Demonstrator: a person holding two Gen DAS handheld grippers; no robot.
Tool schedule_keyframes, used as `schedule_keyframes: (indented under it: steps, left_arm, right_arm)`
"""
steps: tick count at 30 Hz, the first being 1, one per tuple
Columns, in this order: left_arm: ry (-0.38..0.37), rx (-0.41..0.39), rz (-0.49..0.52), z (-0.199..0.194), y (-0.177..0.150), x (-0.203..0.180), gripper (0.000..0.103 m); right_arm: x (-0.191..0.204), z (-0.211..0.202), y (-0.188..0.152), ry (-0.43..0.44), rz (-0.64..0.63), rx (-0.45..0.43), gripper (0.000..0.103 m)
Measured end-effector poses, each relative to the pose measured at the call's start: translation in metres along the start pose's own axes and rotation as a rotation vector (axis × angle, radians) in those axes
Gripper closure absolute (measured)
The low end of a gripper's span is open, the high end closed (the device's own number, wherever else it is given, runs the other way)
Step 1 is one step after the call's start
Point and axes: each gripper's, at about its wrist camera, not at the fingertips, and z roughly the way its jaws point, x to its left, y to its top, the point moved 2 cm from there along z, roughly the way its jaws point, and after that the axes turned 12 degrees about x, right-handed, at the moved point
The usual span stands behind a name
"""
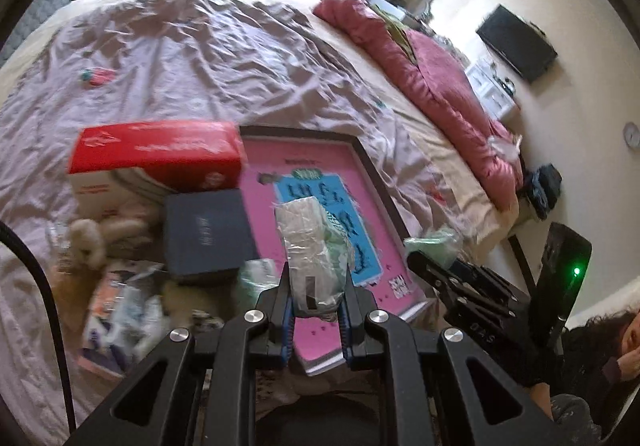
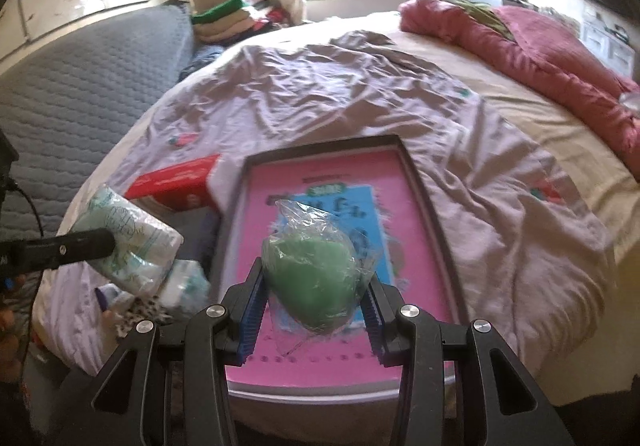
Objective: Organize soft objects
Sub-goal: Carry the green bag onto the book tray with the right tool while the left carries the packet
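Left hand-held gripper [image 1: 317, 288] pinching a plastic-wrapped tissue pack [image 1: 310, 246], white with a green print, jaws pressed close on its near end, pack lifted over the pink tray [image 1: 384, 174]. Right hand-held gripper [image 2: 316, 300] clamped on a green soft object in clear wrap [image 2: 312, 282], blue ribbed pads [image 2: 252, 310] against both its sides, wrap crinkled up toward the far end, object raised above the middle of the same tray. Tray dark-rimmed, pink inside with a blue panel, lying at the near edge of the bed [image 1: 192, 54] on a rumpled lilac sheet. Left of the tray: a red and white box [image 1: 156, 150], a dark box [image 1: 208, 238] nearer, a pale plush toy [image 1: 86, 242] and a blurred heap of packets at the near left. Pink quilt [image 1: 432, 78] bunched along the far right side of the bed. Folded clothes [image 2: 228, 16] stacked at the far left by the window.
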Motion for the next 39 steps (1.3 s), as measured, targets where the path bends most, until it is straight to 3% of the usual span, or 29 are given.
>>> schedule_keyframes:
  steps: [8, 15, 25, 39]
  left_arm:
    - [0.073, 0.111, 0.081, 0.054, -0.009, -0.040, 0.085]
    - [0.099, 0.187, 0.115, 0.090, -0.022, -0.050, 0.085]
    - [0.103, 0.238, 0.111, 0.110, -0.024, -0.047, 0.084]
    - [0.104, 0.248, 0.112, 0.118, -0.021, -0.046, 0.084]
  right_arm:
    - [-0.027, 0.014, -0.009, -0.031, 0.060, 0.042, 0.058]
    - [-0.036, 0.030, -0.017, -0.049, 0.081, 0.088, 0.058]
    - [-0.042, 0.053, -0.024, -0.065, 0.088, 0.148, 0.058]
    - [-0.048, 0.066, -0.028, -0.103, 0.101, 0.180, 0.057]
